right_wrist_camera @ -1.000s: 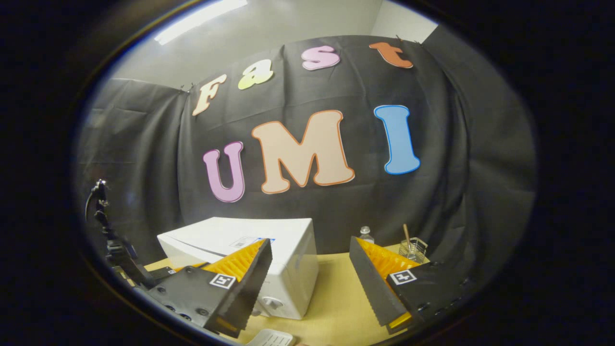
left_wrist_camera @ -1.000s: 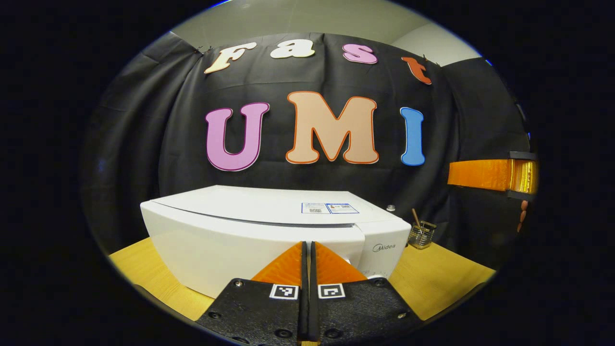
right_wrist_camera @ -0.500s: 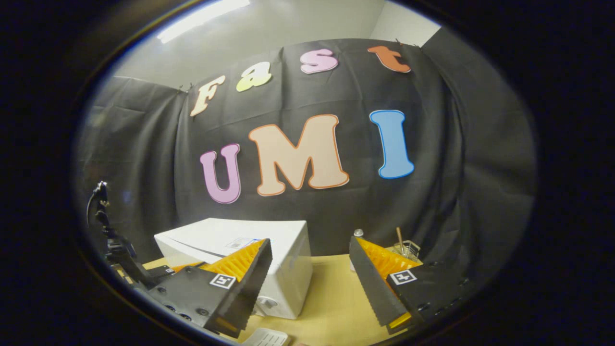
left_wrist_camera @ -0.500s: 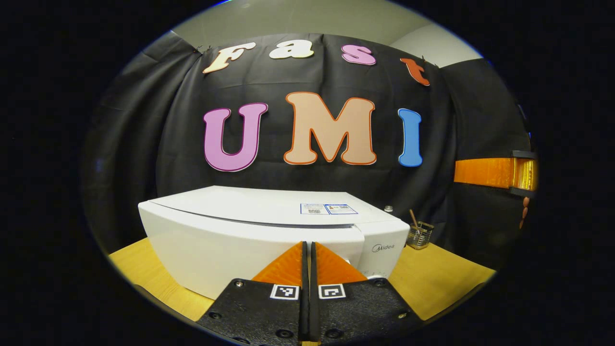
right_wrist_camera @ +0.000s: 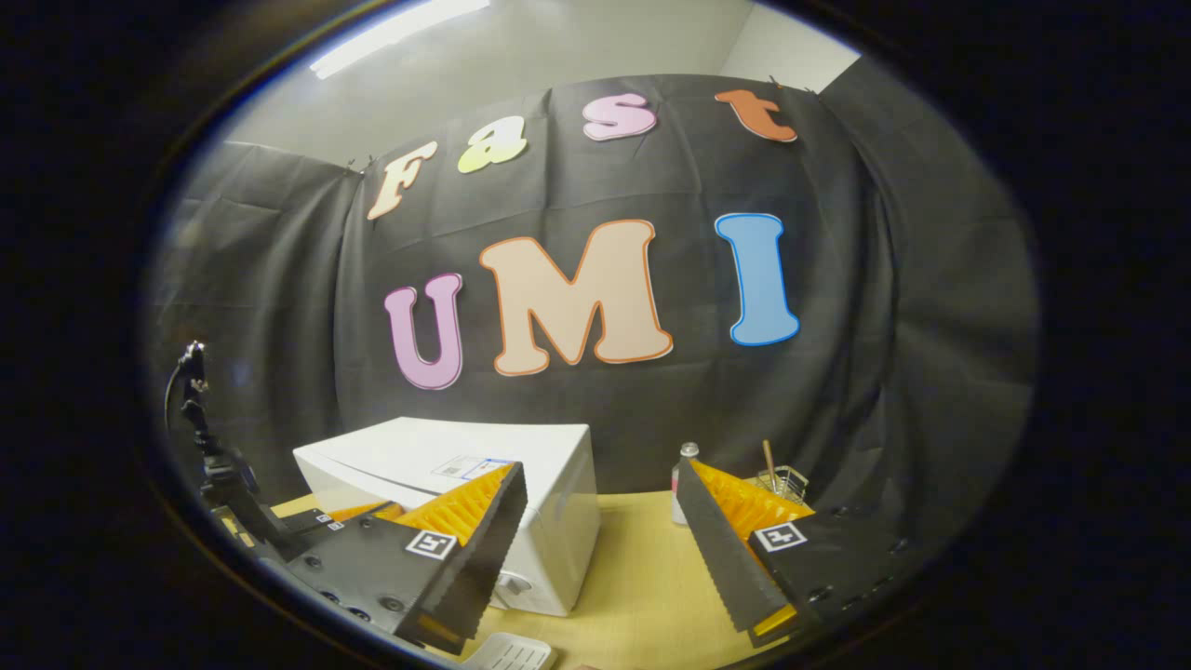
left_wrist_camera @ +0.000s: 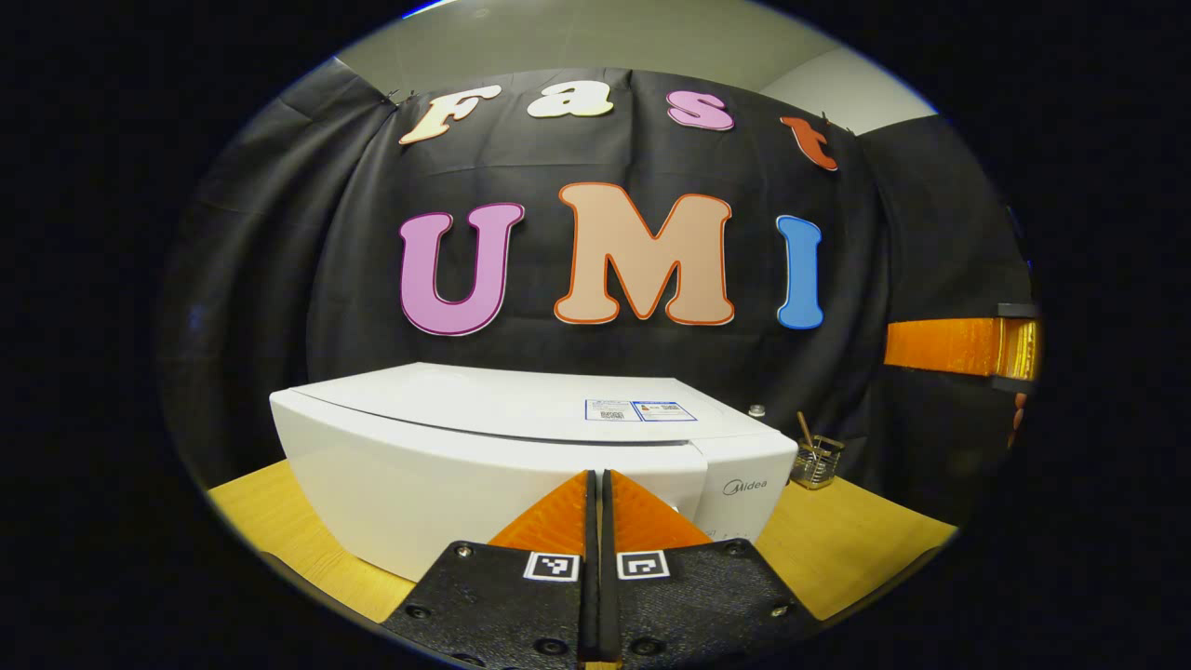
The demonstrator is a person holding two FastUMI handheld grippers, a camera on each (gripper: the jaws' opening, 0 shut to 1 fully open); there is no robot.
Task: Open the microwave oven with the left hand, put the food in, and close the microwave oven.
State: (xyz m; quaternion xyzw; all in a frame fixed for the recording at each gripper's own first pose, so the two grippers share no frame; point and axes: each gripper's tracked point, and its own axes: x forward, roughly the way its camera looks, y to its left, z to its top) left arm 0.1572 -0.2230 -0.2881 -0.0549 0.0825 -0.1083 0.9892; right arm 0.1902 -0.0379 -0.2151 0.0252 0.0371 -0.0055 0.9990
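Holding steady — microwave door still closed

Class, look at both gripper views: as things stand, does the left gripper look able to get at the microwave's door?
Probably yes. The left gripper, fingers together, points straight at the closed door of the microwave, and nothing lies between them. The door's handle isn't visible.

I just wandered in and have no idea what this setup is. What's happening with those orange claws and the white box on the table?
A person holds a two-finger gripper in each hand at a wooden table. The white box is a microwave oven, with its door closed. The left gripper, fingers together and empty, points at the microwave's front. The right gripper is open and empty, off to the microwave's side. Nothing has been opened yet.
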